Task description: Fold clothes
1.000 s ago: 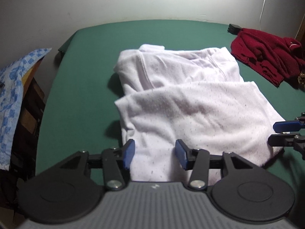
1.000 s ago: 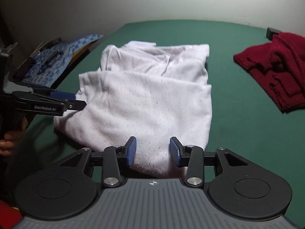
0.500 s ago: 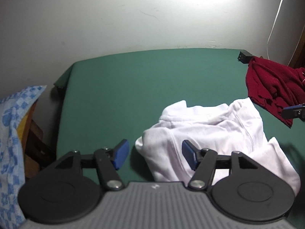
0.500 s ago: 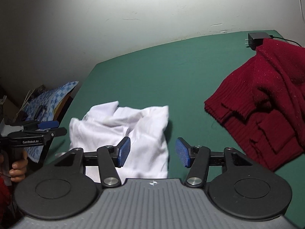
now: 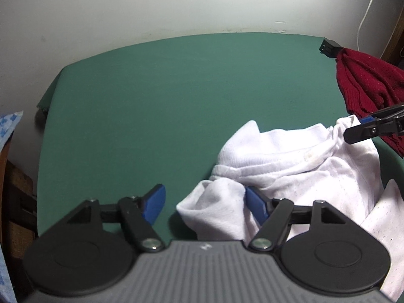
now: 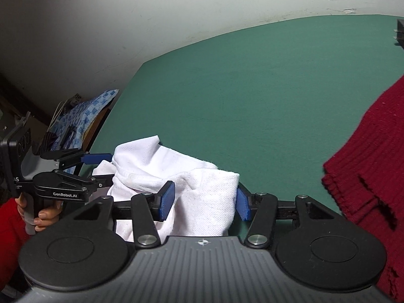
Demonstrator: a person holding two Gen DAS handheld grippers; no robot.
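I judge I'm mid-fold on the white shirt (image 5: 290,166), bunched on the green table (image 5: 176,101): left claw (image 5: 202,203) and right claw (image 6: 204,199) both gape around its corners, needing to close next.

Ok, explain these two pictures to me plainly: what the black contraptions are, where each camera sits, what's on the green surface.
Each black device is a pair of hand-held tongs with blue pads, carrying its own camera that looks out along the fingers. One picture comes from the left tongs, the other from the right tongs. In the right view a hand grips the left handle. On the green table lie a white shirt and a dark red knit garment. Both tongs are open around bunched shirt corners, not yet pinching them.
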